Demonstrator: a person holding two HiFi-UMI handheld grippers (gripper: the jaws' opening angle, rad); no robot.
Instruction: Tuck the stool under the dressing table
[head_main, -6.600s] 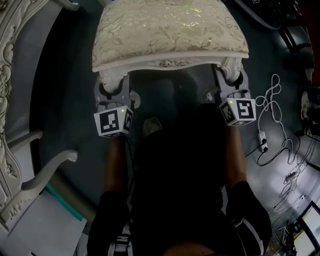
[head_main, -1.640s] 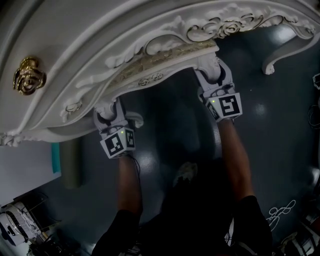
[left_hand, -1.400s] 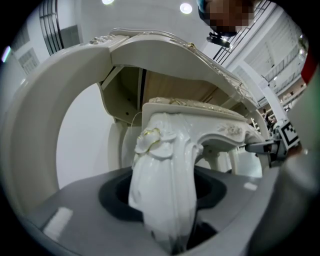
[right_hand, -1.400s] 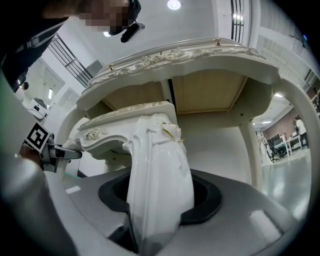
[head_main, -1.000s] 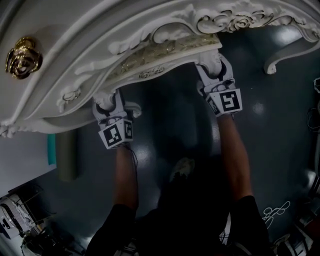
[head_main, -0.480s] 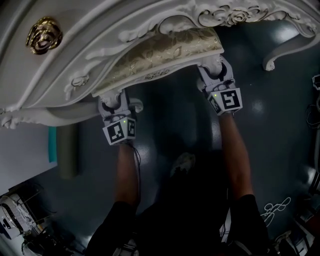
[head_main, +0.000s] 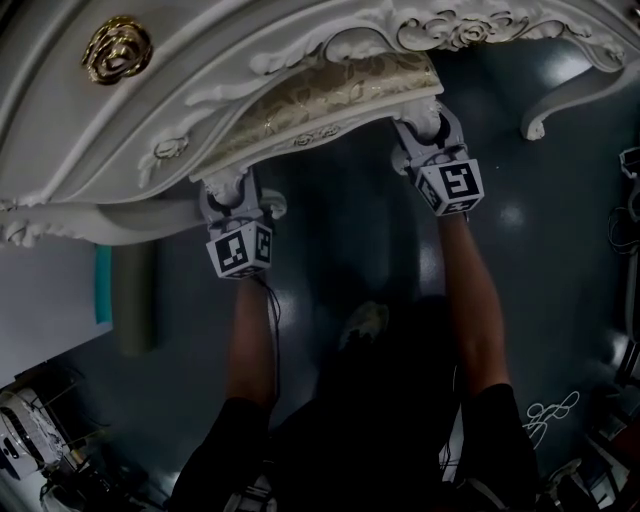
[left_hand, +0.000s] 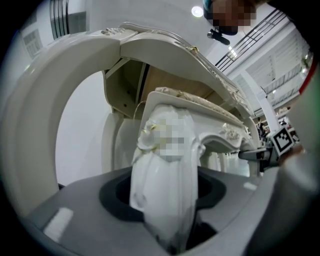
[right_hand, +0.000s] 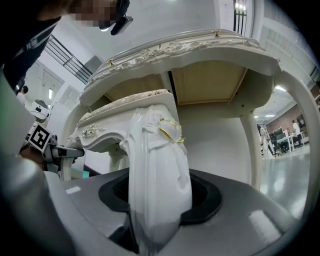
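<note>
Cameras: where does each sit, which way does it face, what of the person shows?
Head view: on the person's head, facing steeply down at the stool partly under the dressing table; shows forearms, left gripper, right gripper.
Left gripper view: on the left gripper, facing along its jaws, shut on the stool's left leg.
Right gripper view: on the right gripper, along jaws shut on the stool's right leg.
Shared: gripper views both show the table's underside, each other's gripper.

dark shiny floor (head_main: 560, 290), greyish roll (head_main: 133, 300) lying at the left, teal strip (head_main: 103, 285) and white sheet (head_main: 45, 300) right beside it (no clue what those are), cable tangle (head_main: 45, 450) bottom left, white cord squiggle (head_main: 550, 415) bottom right
</note>
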